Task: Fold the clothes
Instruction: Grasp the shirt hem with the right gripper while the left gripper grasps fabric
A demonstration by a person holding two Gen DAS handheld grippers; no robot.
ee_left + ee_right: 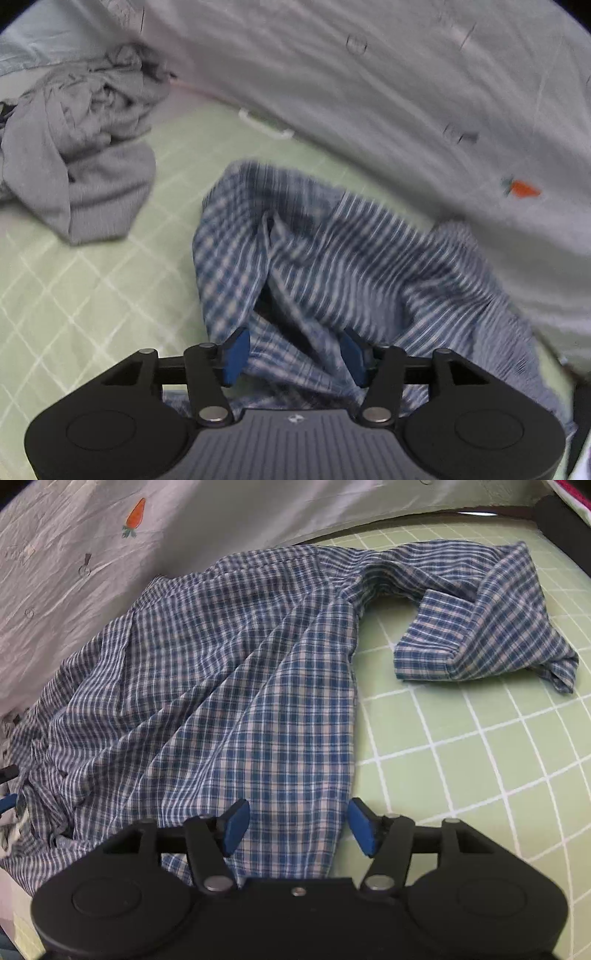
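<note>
Lying across the green gridded mat [461, 738], the plaid shirt [229, 672] runs far from the right claw [297, 825], its sleeve [491, 638] trailing far right; both that and the left claw [295, 354] stand open over near cloth, gripping nothing.

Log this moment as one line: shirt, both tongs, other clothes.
shirt: spread, crumpled | left tongs: open over shirt | right tongs: open over hem | grey heap: unfolded

- The shirt [229, 672] has blue and white checks.
- The mat [480, 757] is light green with white lines.
- The far sheet [369, 92] is white with an orange carrot [522, 188].
- The clothes pile [81, 147] on the left is grey.
</note>
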